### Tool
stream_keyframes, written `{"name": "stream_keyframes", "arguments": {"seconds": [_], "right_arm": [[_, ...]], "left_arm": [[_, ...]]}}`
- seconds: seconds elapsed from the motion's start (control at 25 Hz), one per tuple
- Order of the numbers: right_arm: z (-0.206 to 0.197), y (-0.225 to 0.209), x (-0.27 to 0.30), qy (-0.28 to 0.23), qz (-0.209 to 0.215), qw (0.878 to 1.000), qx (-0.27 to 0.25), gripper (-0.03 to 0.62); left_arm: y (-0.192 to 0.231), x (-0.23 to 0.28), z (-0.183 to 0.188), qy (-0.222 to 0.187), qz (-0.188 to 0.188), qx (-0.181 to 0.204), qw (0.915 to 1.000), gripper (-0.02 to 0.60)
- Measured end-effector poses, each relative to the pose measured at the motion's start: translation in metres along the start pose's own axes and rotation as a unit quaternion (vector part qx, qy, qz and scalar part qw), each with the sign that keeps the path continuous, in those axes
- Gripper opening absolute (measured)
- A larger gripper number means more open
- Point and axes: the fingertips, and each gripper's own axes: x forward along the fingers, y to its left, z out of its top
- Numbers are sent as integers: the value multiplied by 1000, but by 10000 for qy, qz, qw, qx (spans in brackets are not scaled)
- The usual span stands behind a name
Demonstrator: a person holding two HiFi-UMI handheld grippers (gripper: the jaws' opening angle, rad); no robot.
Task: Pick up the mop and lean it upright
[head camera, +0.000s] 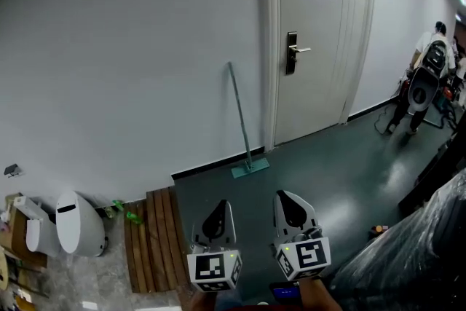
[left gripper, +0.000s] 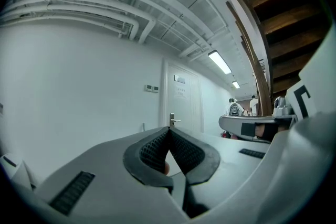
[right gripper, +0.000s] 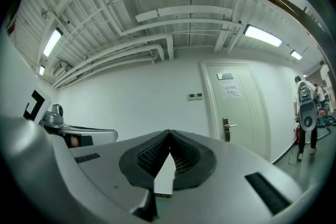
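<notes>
Corridor scene from the head view: mop [head camera: 240,116] leaning upright against white wall [head camera: 131,69], just left of closed white door [head camera: 317,25]. Long handle slightly tilted, top end against the wall; green mop head [head camera: 250,167] flat on dark floor [head camera: 320,171] at the foot of the wall.

Low in the foreground, well apart from the mop: left gripper [head camera: 220,206] and right gripper [head camera: 287,197], side by side, both pointing toward the wall, neither touching the mop.

In the left gripper view, jaws pressed together at the tips, nothing held between the black ribbed pads [left gripper: 155,149]. In the right gripper view, the same: jaws closed tip to tip, empty, facing wall and door.

Left of the grippers, wooden slats [head camera: 153,237] lying on the floor beside the wall; further left, a rounded white machine [head camera: 79,222]. Far right along the corridor, a person [head camera: 422,76] standing, back turned. At lower right, a bulk wrapped in clear plastic [head camera: 415,258].
</notes>
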Motion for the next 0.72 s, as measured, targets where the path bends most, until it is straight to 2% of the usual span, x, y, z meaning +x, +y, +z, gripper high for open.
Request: {"name": "stream_keyframes", "arguments": {"seconds": [0.48, 0.72], "right_arm": [[-2, 10, 98, 102, -148, 9996, -225, 17], [-3, 18, 157, 140, -310, 9992, -232, 17]], "left_arm": [[71, 73, 4, -56, -175, -208, 9996, 14], [120, 111, 8, -46, -206, -94, 9997, 14]]}}
